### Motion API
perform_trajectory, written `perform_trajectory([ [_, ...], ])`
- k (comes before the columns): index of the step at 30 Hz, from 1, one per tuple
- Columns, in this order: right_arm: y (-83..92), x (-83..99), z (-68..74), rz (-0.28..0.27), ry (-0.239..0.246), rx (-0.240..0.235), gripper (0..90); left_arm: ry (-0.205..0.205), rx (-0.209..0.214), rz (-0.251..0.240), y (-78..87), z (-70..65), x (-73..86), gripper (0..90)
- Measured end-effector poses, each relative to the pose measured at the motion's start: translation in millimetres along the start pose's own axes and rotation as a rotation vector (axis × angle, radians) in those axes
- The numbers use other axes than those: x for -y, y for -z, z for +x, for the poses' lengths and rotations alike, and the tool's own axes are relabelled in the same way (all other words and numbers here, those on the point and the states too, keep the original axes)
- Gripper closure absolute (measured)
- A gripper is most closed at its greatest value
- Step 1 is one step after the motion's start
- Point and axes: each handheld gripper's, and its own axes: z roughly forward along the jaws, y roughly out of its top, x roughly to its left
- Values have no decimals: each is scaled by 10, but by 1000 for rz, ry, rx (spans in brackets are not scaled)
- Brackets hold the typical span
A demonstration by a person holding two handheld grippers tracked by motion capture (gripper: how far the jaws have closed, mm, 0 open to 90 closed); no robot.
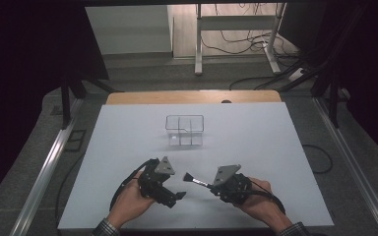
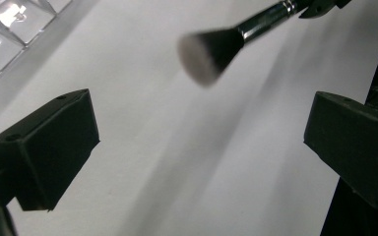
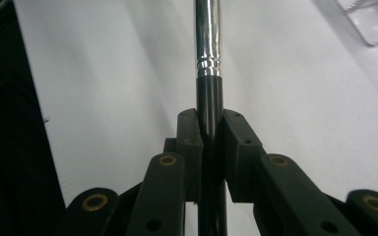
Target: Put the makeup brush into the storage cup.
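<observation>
Left tool [image 1: 181, 195] gaping wide over white counter [image 1: 256, 142], nothing between jaws. Makeup brush [image 1: 195, 180] in mid-air between both tools, bristles leftward, handle clamped in right tool [image 1: 210, 186]. Beyond, clear divided organizer [image 1: 184, 130].

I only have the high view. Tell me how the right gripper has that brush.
Observer: The right gripper is shut on the brush, pads clamped on the black handle just below the silver ferrule.
Operator: Report the left one.
Observer: The left gripper stands open, nothing between its pads.
Operator: Give me the brush head relative to it.
Observer: In the left gripper view the bristles hang beyond the open jaws, above the white table, clear of both pads.
</observation>
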Motion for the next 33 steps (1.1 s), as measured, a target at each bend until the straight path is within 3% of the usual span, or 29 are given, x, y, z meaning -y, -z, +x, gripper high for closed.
perform_trajectory([
  [7,35,21,-34,-9,-29,16,783,24,-8,-42,44,46,88,10],
  [8,46,27,-46,-16,-42,23,783,41,-33,-39,58,66,119,9],
  [13,79,47,-78,-27,-75,34,783,93,-21,-73,93,89,181,6],
  [15,85,59,-83,-35,-81,37,783,137,-25,-98,120,67,221,7],
  [17,87,62,-85,-39,-82,44,783,158,-17,-111,124,59,237,7],
  [21,88,74,-76,-53,-107,64,783,243,22,-134,131,38,288,4],
  [30,83,66,-47,-117,-146,76,783,328,82,-145,124,76,265,4],
  [33,82,57,-34,-132,-147,78,783,334,100,-156,123,80,254,2],
])
